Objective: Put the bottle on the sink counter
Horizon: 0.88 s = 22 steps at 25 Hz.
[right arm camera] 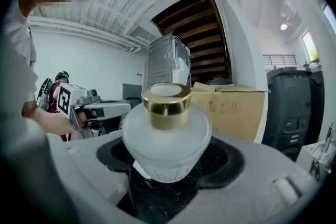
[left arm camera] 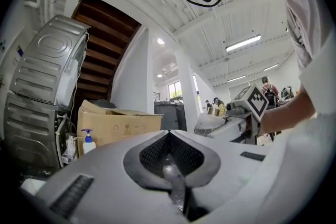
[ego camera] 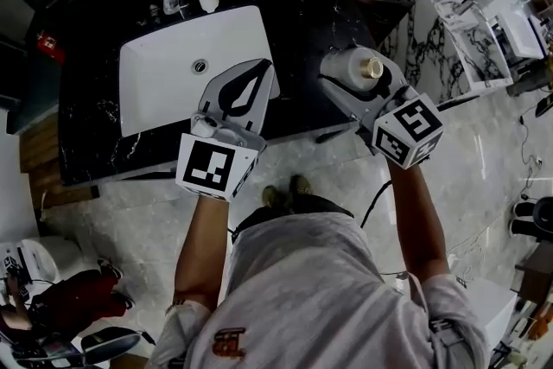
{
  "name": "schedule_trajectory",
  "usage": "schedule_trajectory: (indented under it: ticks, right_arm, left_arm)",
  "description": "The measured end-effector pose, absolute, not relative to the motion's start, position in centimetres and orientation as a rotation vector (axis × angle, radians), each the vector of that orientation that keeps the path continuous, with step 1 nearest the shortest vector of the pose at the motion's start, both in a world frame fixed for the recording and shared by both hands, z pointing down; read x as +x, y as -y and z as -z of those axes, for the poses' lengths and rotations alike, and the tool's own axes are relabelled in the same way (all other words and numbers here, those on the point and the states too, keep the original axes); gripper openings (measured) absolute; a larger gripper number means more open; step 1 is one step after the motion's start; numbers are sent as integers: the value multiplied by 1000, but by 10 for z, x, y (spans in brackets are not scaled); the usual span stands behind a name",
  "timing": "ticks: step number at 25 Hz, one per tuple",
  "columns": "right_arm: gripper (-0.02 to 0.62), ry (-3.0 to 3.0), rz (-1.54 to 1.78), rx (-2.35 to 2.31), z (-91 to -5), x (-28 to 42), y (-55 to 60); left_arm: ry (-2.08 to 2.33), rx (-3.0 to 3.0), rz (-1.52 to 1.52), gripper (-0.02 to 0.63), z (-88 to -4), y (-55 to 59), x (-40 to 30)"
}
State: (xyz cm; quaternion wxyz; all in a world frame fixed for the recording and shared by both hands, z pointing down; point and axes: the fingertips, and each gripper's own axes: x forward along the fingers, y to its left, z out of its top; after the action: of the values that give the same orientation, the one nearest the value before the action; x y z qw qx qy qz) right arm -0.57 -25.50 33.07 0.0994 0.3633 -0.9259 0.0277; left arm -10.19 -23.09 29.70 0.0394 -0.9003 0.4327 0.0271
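So far: the bottle (ego camera: pixel 346 63) is in hand and hangs over the right part of the table (ego camera: pixel 302 9), just beside the sink (ego camera: pixel 164 73); it is not yet set down, as far as I can judge.
Left to do: lower it until its base rests on the stone, open the jaws, draw clear. I would put the task well past halfway. Whether the base already touches the table cannot be told.
Right gripper (ego camera: pixel 339 75): jaws spread wide and clamped on the bottle's round body from both sides, bottle upright.
Left gripper (ego camera: pixel 259 75): jaws together, tips meeting, nothing between them; it hovers over the sink's front right corner.
Bottle shape: squat, with broad rounded shoulders narrowing toward the base and a short neck.
Bottle material: frosted white, probably glass; likely smooth and somewhat slippery.
Cap (right arm camera: pixel 166 105): shiny gold ring, cylindrical.
Table surface: black polished stone with thin white veins, hard and flat.
Sink: glossy white, rectangular with rounded corners, metal drain in the middle.
Gripper lining: dark mesh-textured pads set in pale grey shells.
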Motion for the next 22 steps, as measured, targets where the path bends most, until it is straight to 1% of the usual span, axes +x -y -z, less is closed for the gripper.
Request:
schedule_trajectory:
  ticks: [11,22]
  right_arm:
    - [331,2589,-180,957,-404,-7,304]
    - [331,2408,-271,834,-480,-11,329]
  left_arm:
    - [-1371,-2767,-34,2,-327,267,-93]
    - [-1428,-2762,-14,2,-336,282,-93]
